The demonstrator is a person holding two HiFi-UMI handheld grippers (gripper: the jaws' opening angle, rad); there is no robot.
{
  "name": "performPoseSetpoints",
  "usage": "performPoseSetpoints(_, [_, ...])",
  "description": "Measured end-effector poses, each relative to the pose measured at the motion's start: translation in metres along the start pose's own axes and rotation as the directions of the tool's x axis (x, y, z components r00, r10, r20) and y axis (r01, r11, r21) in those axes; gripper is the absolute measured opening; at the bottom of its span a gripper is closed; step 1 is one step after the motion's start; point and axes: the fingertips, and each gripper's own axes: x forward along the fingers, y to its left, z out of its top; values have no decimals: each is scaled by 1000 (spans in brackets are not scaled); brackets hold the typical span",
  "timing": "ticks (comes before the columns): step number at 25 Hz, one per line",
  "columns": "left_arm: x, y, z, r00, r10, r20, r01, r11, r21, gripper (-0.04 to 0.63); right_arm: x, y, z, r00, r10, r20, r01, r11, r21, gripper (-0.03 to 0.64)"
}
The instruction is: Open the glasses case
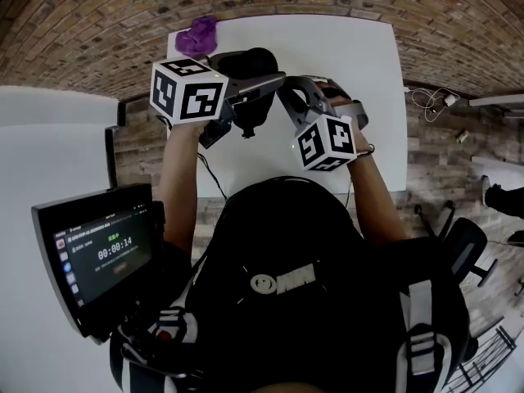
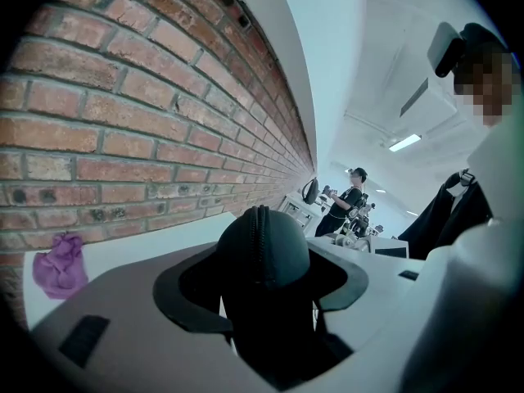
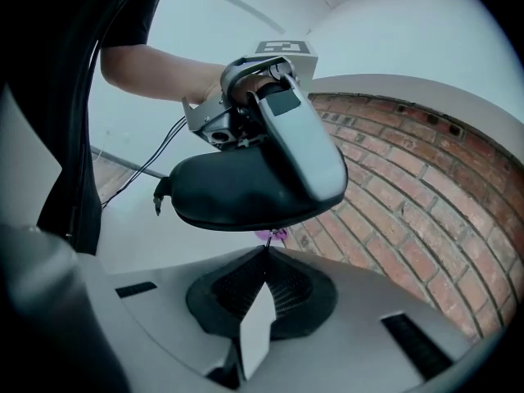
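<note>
Brick wall (image 2: 123, 113) runs behind and beside white table (image 1: 327, 47), which sits at 12 o'clock in head view. Open office w/ ceiling light (image 2: 405, 142) lies beyond it in left gripper view; a person (image 2: 342, 205) stands far off by a desk. Operator's black pack (image 1: 286, 285) fills head view at 6 o'clock. Dark monitor (image 1: 98, 252) at 8 o'clock, screen lit, timer showing. Left gripper (image 2: 262, 297): jaws spread wide, pads clamped on either side of glasses case (image 2: 262, 248); case held. Case is black and rounded, w/ zip seam running up the end that faces the left gripper's camera. It is lifted clear of table, over table's middle, at 12 o'clock in head view. Right gripper (image 3: 264, 252): jaws pressed together, tip just under case's underside, at 6 o'clock of case in right gripper view. A thin strand shows betw. tip and case; cannot tell if it is pinched. Same view: case lies approx. level, w/ left gripper's grey jaw across its 3 o'clock half. Purple cloth (image 1: 198, 33) sits on table's far-left corner at 11 o'clock, well apart from case. Zip pull (image 3: 157, 196) hangs at case's 9 o'clock end, apart from both grippers.
</note>
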Motion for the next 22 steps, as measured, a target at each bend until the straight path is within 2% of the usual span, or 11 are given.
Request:
performPoseSetpoints(12, [-12,6,24,990,26,137,-24,999,-22,290,2,8,3,1000,30,3,-30,999,14,6])
performPoseSetpoints(22, [-19,20,52,955,69,290,-63,998,-29,290,12,16,2,998,67,10,-67,997,36,6])
